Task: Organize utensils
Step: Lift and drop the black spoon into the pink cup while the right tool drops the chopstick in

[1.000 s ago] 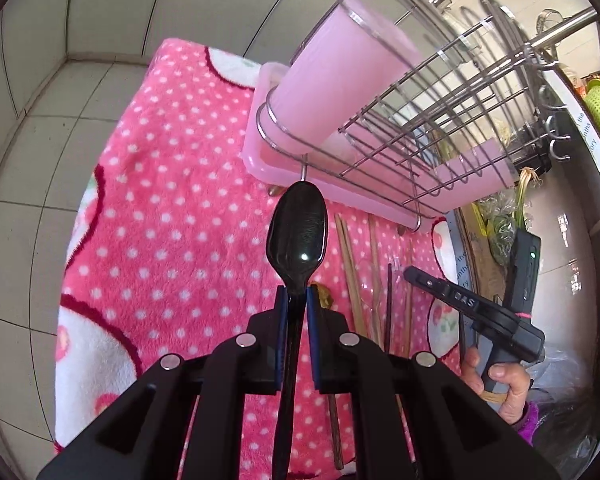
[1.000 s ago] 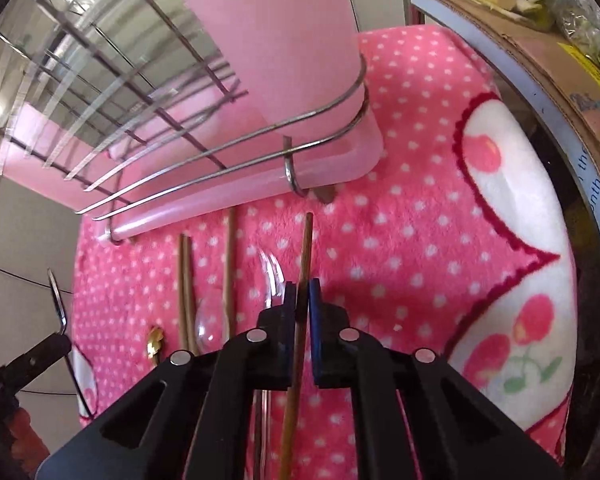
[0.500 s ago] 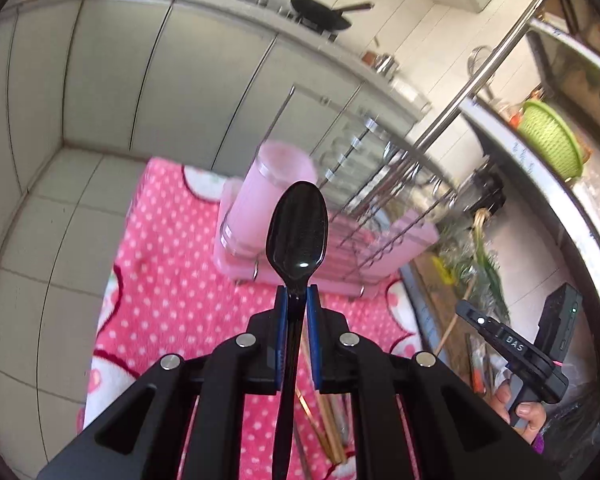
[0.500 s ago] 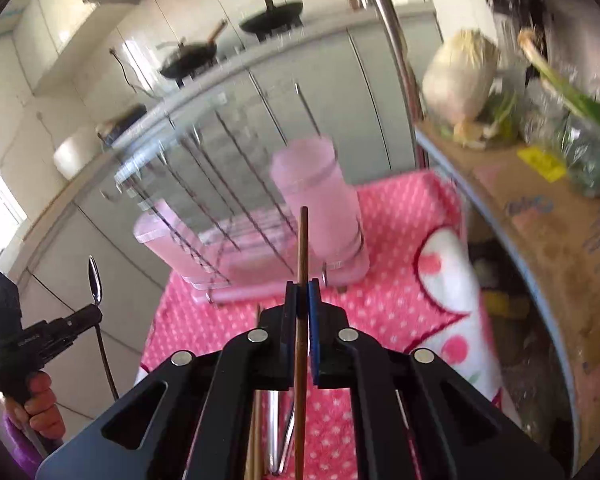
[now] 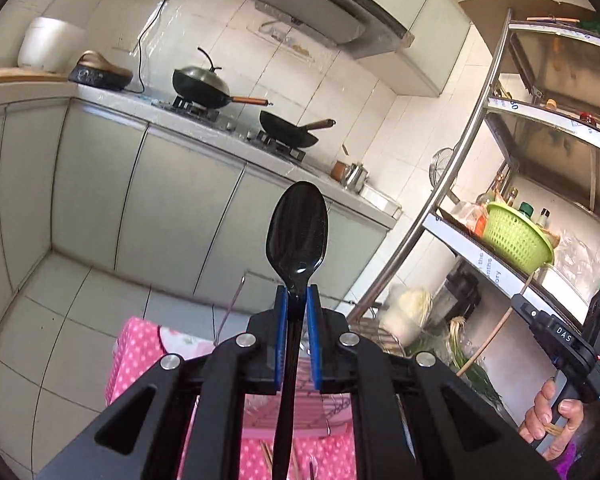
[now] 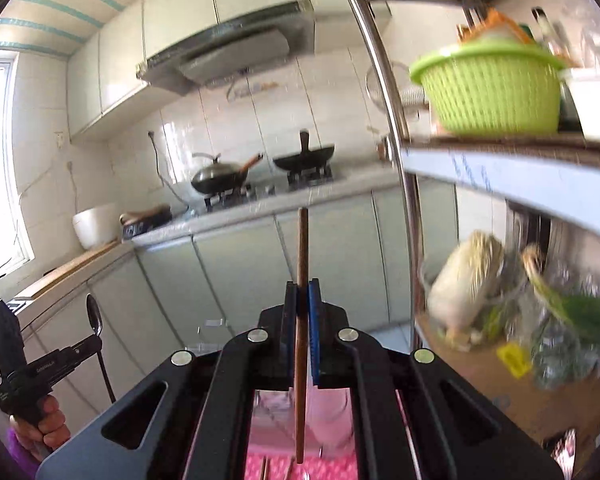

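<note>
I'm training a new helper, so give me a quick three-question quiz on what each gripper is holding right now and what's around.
1. True or false: the left gripper is shut on a black spoon.
2. What does the right gripper hold: A) fork B) wooden chopstick C) knife?
3. What colour is the basket on the metal shelf?

Key: 1. True. 2. B. 3. Green.
</note>
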A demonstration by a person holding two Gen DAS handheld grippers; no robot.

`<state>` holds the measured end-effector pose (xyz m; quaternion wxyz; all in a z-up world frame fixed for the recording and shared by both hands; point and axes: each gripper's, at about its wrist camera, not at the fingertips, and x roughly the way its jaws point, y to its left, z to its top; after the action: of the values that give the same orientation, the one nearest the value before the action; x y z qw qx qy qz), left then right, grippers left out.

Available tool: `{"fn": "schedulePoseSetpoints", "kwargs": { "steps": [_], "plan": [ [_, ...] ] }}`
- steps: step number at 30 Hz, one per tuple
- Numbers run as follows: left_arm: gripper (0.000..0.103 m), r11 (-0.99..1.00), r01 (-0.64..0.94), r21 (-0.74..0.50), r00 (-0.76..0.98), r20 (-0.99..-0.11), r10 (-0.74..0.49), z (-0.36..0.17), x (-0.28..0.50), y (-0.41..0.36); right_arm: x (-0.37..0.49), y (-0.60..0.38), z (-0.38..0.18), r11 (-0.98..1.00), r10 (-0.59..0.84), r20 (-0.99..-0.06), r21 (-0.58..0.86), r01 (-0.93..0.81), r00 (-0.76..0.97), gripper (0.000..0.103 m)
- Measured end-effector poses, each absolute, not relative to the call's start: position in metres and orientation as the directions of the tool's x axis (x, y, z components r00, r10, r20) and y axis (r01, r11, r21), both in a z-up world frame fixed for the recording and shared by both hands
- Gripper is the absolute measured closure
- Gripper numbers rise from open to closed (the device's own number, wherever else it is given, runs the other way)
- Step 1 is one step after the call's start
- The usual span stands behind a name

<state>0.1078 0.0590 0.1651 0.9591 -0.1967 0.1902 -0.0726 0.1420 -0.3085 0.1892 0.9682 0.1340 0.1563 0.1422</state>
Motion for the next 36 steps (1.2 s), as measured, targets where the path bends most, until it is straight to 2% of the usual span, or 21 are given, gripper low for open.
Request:
{"fn": "schedulePoseSetpoints", "kwargs": {
  "steps": [3,6,9,13,16,26,27,29,32,35,36],
  "plan": [
    [0.094,0.921,0.062,-0.384,0.935,-0.300,-0.188,0.175,0.130,0.057,0.160,-0.304,0.199,0.936,0.285,-0.219,0.273,-0.221,0.933,0.097],
    [0.094,0.936,0.055,-0.346,0.951,-0.267,-0.155,0.174,0.148,0.053,0.182,-0.298,0.195,0.941,0.275,-0.213,0.258,-0.218,0.937,0.097],
    [0.094,0.939,0.059,-0.339,0.957,-0.247,-0.149,0.164,0.169,0.052,0.205,-0.292,0.179,0.942,0.276,-0.246,0.259,-0.211,0.929,0.097],
    [0.094,0.964,0.034,-0.263,0.967,-0.237,-0.099,0.140,0.190,0.044,0.226,-0.287,0.152,0.940,0.285,-0.300,0.272,-0.204,0.910,0.097],
    [0.094,0.973,0.013,-0.228,0.959,-0.273,-0.077,0.115,0.202,0.041,0.236,-0.285,0.130,0.939,0.295,-0.355,0.279,-0.201,0.887,0.097],
    [0.093,0.955,-0.028,-0.297,0.874,-0.470,-0.120,0.055,0.207,0.056,0.259,-0.269,0.083,0.925,0.355,-0.539,0.321,-0.203,0.764,0.097],
    [0.092,0.954,-0.033,-0.298,0.864,-0.489,-0.123,0.052,0.208,0.057,0.260,-0.267,0.079,0.925,0.359,-0.555,0.321,-0.204,0.751,0.096],
    [0.079,0.952,-0.043,-0.302,0.845,-0.519,-0.127,0.050,0.209,0.059,0.259,-0.263,0.075,0.925,0.363,-0.579,0.316,-0.210,0.730,0.096],
    [0.079,0.946,-0.056,-0.321,0.846,-0.518,-0.125,0.057,0.202,0.063,0.252,-0.265,0.081,0.926,0.362,-0.582,0.311,-0.212,0.728,0.096],
    [0.079,0.944,-0.062,-0.325,0.863,-0.493,-0.114,0.069,0.187,0.068,0.236,-0.276,0.092,0.929,0.351,-0.561,0.310,-0.203,0.750,0.088],
    [0.079,0.943,-0.061,-0.328,0.865,-0.489,-0.114,0.072,0.181,0.069,0.229,-0.281,0.096,0.929,0.346,-0.551,0.312,-0.197,0.759,0.080]
  ]
}}
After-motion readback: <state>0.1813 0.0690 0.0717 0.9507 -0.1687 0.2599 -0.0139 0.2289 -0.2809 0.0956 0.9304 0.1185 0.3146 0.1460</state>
